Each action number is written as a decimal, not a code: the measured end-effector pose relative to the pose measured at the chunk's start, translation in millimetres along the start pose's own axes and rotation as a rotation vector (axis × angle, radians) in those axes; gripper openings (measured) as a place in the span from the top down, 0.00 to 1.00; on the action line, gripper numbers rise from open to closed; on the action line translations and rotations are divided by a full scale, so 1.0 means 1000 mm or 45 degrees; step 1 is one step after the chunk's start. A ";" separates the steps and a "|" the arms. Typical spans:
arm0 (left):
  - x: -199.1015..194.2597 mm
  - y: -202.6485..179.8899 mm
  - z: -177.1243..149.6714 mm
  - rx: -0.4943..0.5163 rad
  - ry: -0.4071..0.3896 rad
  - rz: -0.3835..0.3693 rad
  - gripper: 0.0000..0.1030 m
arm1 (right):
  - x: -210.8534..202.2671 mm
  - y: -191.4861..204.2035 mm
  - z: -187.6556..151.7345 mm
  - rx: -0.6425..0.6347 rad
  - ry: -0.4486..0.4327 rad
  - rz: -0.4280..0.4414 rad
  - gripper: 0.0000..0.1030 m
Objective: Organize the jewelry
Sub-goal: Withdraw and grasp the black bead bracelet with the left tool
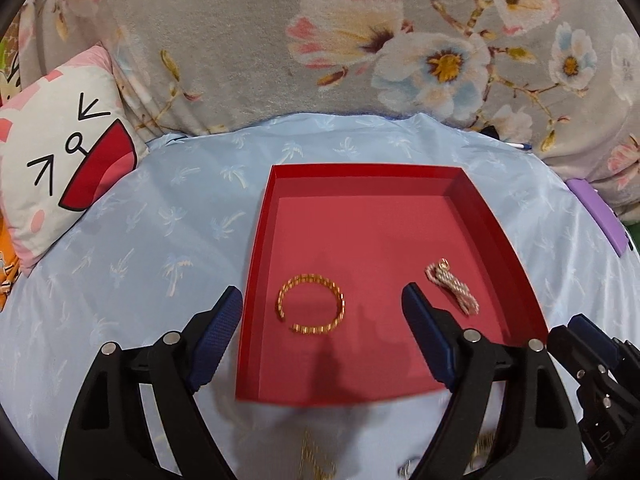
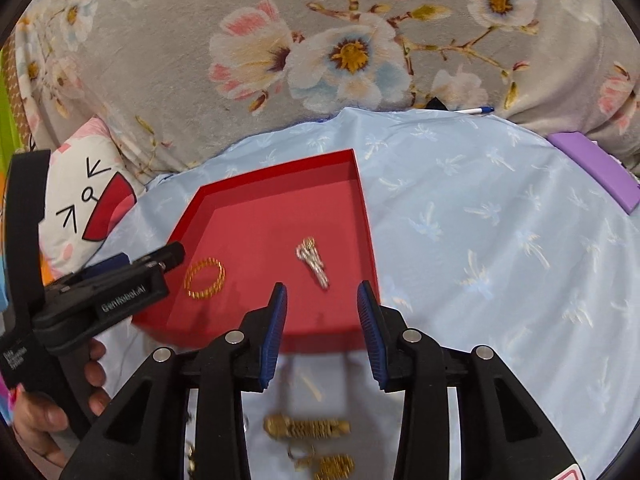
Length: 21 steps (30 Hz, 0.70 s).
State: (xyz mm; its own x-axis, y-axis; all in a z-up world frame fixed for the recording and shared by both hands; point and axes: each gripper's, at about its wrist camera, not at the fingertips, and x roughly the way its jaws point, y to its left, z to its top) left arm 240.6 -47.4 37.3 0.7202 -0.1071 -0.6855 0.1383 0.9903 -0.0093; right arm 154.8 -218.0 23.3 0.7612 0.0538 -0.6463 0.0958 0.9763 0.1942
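Two bracelets [image 2: 307, 427] outside red tray [image 2: 366, 216]

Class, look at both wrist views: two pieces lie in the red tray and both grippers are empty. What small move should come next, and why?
Probably lower the right gripper toward the gold chain on the blue cloth below it. Its jaws stand apart and empty, the gold bangle and silvery piece already lie in the red tray, and loose jewelry remains outside.

A home, most likely a bedroom: the things lie on a bed spread with a pale blue sheet [image 1: 160, 240] printed with palm trees. Behind it hangs a plush grey blanket [image 1: 240, 40] with large flowers, and a cartoon-face pillow [image 1: 60, 152] sits at the left edge.
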 end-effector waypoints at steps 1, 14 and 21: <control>-0.007 0.000 -0.006 0.006 -0.002 0.000 0.23 | -0.006 0.000 -0.008 -0.010 0.003 -0.006 0.64; -0.064 0.022 -0.110 -0.055 0.124 -0.051 0.23 | -0.059 -0.012 -0.098 -0.044 0.121 -0.019 0.63; -0.071 0.014 -0.155 -0.062 0.235 -0.086 0.23 | -0.070 -0.014 -0.120 -0.039 0.151 -0.014 0.63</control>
State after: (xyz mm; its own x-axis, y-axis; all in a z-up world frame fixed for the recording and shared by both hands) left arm 86.1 -12.7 -26.6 0.5731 -0.1597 -0.8038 0.1458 0.9851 -0.0917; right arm 22.9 -210.1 -22.4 0.6786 0.0654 -0.7316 0.0829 0.9828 0.1648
